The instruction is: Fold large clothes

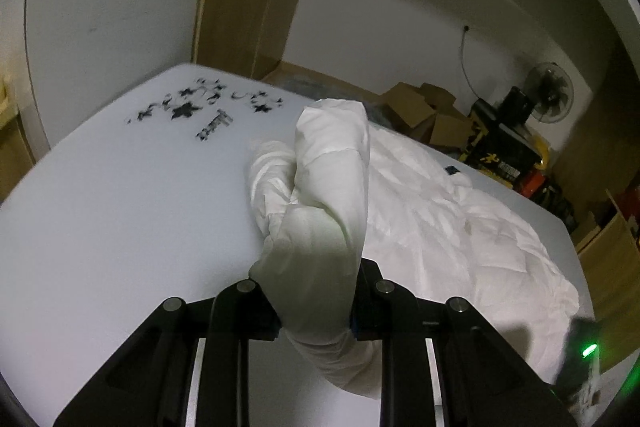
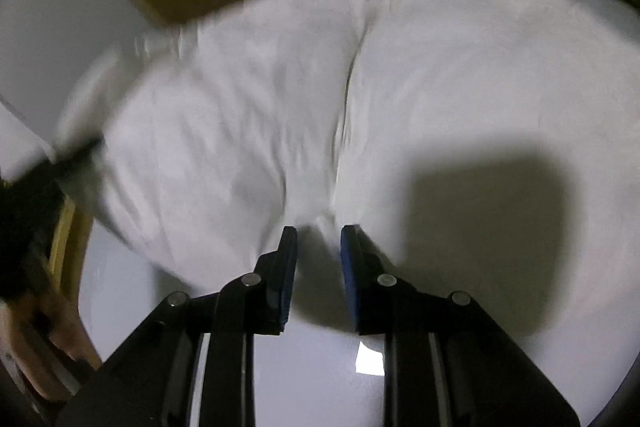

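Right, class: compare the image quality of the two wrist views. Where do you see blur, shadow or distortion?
Left wrist view: mostly sharp, fisheye bending the table edge, a green glow at the lower right, dim room. Right wrist view: the white garment is smeared by motion blur, and a hard dark shadow falls across it beside the right tongs.

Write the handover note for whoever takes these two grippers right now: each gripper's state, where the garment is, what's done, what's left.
Left gripper: shut on a bunched sleeve-like part of the white garment, lifted off the table.
Right gripper: at the garment's near edge, cloth between the blue pads; the view is blurred, so I cannot confirm the pads are pressing it.
Garment: mostly spread and wrinkled across the white table, with the raised part at its left side.
Done: one part picked up; no finished fold shows.
Left: probably lay the lifted part over the body, secure the right grip, then fold the rest and smooth it.
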{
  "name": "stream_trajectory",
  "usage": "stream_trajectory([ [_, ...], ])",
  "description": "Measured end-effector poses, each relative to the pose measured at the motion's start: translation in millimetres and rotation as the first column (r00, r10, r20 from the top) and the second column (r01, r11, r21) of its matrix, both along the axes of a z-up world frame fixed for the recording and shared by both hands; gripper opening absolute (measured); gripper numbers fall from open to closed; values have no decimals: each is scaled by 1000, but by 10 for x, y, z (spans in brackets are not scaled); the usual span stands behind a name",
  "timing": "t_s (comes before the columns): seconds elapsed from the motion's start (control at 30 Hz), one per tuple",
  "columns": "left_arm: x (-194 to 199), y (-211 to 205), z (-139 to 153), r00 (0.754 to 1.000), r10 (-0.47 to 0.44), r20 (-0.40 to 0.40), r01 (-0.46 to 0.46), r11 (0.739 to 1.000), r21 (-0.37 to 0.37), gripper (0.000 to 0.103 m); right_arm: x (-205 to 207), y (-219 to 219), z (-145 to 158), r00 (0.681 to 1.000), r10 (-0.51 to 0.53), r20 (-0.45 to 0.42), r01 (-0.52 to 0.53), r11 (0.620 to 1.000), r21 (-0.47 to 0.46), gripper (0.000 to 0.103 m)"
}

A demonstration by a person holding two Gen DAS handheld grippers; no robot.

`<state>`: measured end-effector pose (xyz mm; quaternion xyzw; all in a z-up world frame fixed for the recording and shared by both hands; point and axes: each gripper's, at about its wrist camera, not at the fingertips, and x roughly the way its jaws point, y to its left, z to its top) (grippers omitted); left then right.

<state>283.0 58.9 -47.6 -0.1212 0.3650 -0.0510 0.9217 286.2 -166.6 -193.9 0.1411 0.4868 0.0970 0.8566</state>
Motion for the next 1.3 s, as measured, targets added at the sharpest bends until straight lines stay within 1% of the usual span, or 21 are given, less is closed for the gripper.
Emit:
stream_trajectory([
  [0.07, -90, -138, 138, 999, -10, 36, 8, 999, 42, 23, -59, 50, 13, 998, 42, 52, -40, 998, -43, 23],
  [0.17, -162, -269, 307, 997, -28, 66, 23, 997, 69, 23, -202, -157, 156, 998, 10, 58, -14, 997, 70, 23],
  [0.23, -190, -387, 424, 996, -47, 80, 40, 996, 81, 23, -329, -439, 363, 988, -82, 131, 69, 992, 104, 23],
  [0.3, -213, -515, 507, 994, -64, 93, 54, 993, 105, 23, -424, -888, 507, 955, -233, 182, 211, 969, 132, 23],
  [0.37, -243, -660, 580, 991, -86, 107, 72, 989, 129, 23, -397, -1240, 479, 928, -339, 157, 314, 935, 163, 24],
  [0.43, -296, -820, 652, 986, -111, 121, 93, 984, 149, 23, -232, -1564, 302, 911, -407, 72, 389, 903, 181, 24],
  [0.5, -347, -1004, 724, 982, -132, 138, 107, 979, 174, 23, -13, -1664, 41, 934, -358, -17, 354, 914, 196, 23],
  [0.6, -420, -1264, 801, 975, -164, 150, 133, 972, 196, 23, 3, -1599, -5, 951, -308, -25, 307, 934, 185, 23],
  [0.67, -471, -1456, 833, 971, -186, 152, 152, 965, 213, 23, -137, -1599, 72, 956, -294, -13, 288, 927, 242, 24],
  [0.73, -496, -1657, 847, 964, -216, 154, 177, 957, 232, 23, -379, -1754, 202, 935, -352, 50, 316, 886, 339, 24],
  [0.77, -520, -1796, 852, 960, -236, 153, 195, 950, 243, 23, -450, -1802, 254, 920, -384, 79, 337, 878, 341, 24],
  [0.8, -538, -1916, 858, 955, -254, 152, 211, 944, 252, 23, -550, -1897, 308, 892, -435, 120, 380, 867, 323, 25],
  [0.83, -568, -2039, 866, 951, -272, 150, 228, 939, 257, 23, -576, -1954, 300, 878, -464, 122, 413, 860, 299, 27],
  [0.87, -576, -2158, 857, 946, -290, 142, 248, 934, 258, 23, -539, -1996, 244, 876, -472, 99, 430, 857, 284, 28],
  [0.93, -624, -2401, 811, 937, -323, 131, 281, 923, 262, 23, -291, -2019, -99, 927, -373, -30, 367, 890, 271, 28],
  [0.97, -642, -2494, 788, 934, -332, 130, 290, 919, 267, 23, -243, -1988, -157, 938, -345, -25, 338, 901, 272, 28],
  [1.03, -659, -2777, 662, 924, -366, 108, 325, 903, 282, 23, -294, -1924, -89, 945, -326, -2, 316, 915, 251, 28],
  [1.07, -661, -2858, 606, 922, -377, 94, 338, 898, 281, 23, -376, -1935, -29, 944, -331, 10, 313, 902, 296, 29],
  [1.13, -636, -3092, 441, 914, -402, 46, 375, 885, 275, 23, -610, -2023, 60, 932, -361, 46, 309, 852, 422, 30],
  [1.2, -611, -3288, 292, 908, -419, 12, 399, 872, 283, 23, -875, -2144, 117, 906, -418, 64, 345, 818, 461, 32],
  [1.3, -566, -3503, 55, 895, -445, -35, 436, 854, 284, 23, -1180, -2241, 89, 881, -469, 60, 386, 787, 482, 33],
])
